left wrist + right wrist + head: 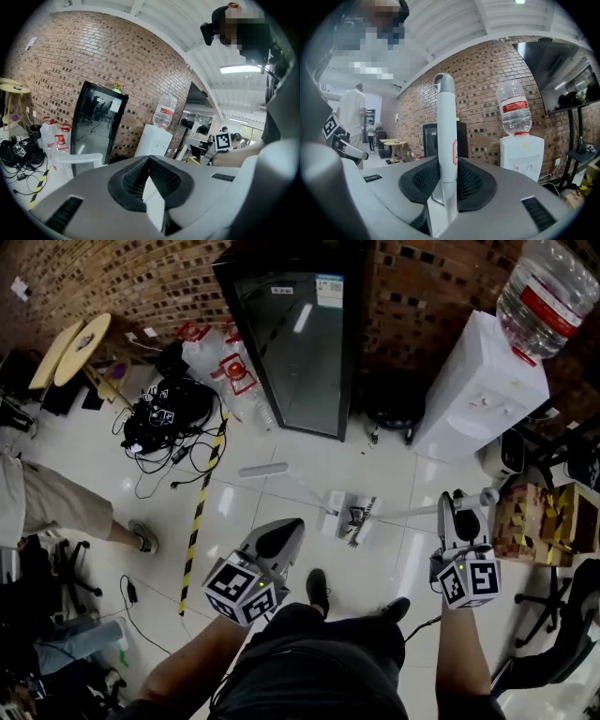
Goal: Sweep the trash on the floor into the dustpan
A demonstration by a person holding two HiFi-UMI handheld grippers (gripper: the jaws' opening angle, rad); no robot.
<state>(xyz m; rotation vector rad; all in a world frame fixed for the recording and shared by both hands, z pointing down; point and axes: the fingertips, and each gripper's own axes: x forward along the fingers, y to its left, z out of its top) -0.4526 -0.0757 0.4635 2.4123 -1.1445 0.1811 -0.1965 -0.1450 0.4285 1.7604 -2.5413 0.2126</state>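
Observation:
A dustpan [337,513] lies on the white tiled floor ahead of my feet, its long handle [263,470] stretching away to the left. A broom head [362,520] with dark bits beside it rests against the dustpan. The broom's pale handle [412,511] runs right from there into my right gripper [457,510], which is shut on it. In the right gripper view the handle [445,126] stands upright between the jaws of the right gripper [446,176]. My left gripper [281,534] hovers above the floor, shut and holding nothing; the left gripper [150,160] faces the dustpan handle [77,160].
A black glass-door fridge [300,343] and a water dispenser [478,381] stand against the brick wall. Tangled cables [159,418], plastic bottles [225,362] and yellow-black tape [200,512] lie at left, near a person's leg [89,521]. A wooden crate [530,521] and chairs crowd the right.

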